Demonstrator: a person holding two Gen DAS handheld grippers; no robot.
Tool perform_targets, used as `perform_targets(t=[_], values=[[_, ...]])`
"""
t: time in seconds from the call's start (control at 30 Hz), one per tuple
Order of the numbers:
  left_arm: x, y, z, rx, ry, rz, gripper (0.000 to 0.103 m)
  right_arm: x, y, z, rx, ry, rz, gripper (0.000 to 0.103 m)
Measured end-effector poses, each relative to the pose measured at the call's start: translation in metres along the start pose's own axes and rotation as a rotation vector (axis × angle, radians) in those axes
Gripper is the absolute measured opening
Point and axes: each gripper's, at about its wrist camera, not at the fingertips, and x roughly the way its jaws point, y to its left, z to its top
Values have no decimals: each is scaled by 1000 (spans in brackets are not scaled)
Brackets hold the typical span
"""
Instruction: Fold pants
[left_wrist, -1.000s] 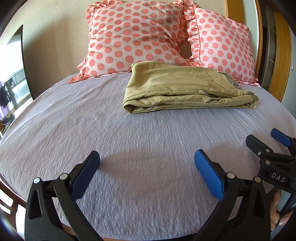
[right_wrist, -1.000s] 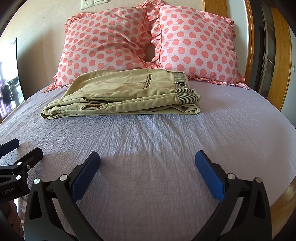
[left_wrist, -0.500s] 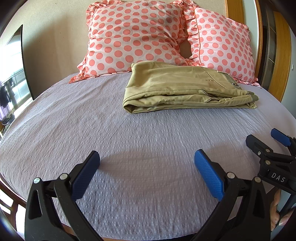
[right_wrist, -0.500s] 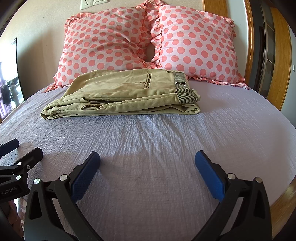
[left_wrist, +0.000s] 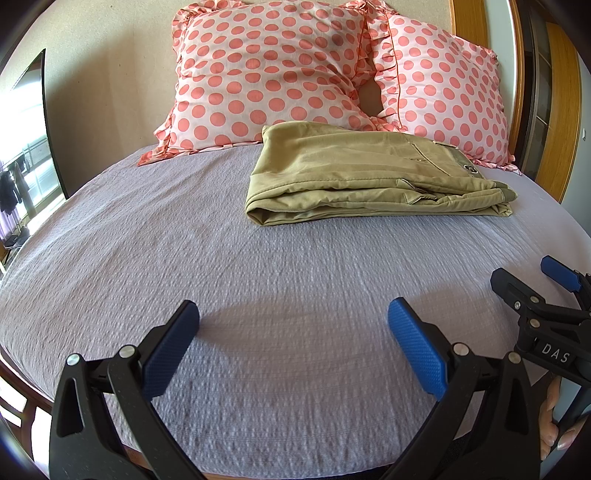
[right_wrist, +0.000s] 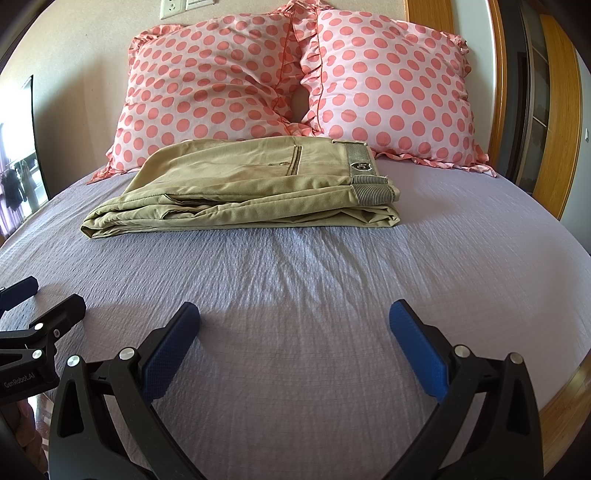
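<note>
Khaki pants (left_wrist: 354, 177) lie folded in a flat stack on the lilac bed sheet (left_wrist: 184, 258), just in front of the pillows; they also show in the right wrist view (right_wrist: 240, 188), waistband to the right. My left gripper (left_wrist: 291, 325) is open and empty, low over the near part of the bed, well short of the pants. My right gripper (right_wrist: 293, 326) is open and empty, likewise near the front edge. Each gripper shows at the edge of the other's view: the right gripper (left_wrist: 532, 284) and the left gripper (right_wrist: 33, 302).
Two pink polka-dot pillows (left_wrist: 273, 70) (left_wrist: 439, 92) lean on the wall behind the pants. A wooden frame (right_wrist: 554, 110) stands at the right. A dark panel (left_wrist: 50, 122) and a bright window are at the left. The bed's front edge (left_wrist: 258, 469) is close below.
</note>
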Motion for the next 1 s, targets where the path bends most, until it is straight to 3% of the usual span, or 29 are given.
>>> perform_targets(t=[1.0], values=[[2, 2, 5, -1, 37, -3, 101, -1, -1, 0, -2, 0, 3, 102]])
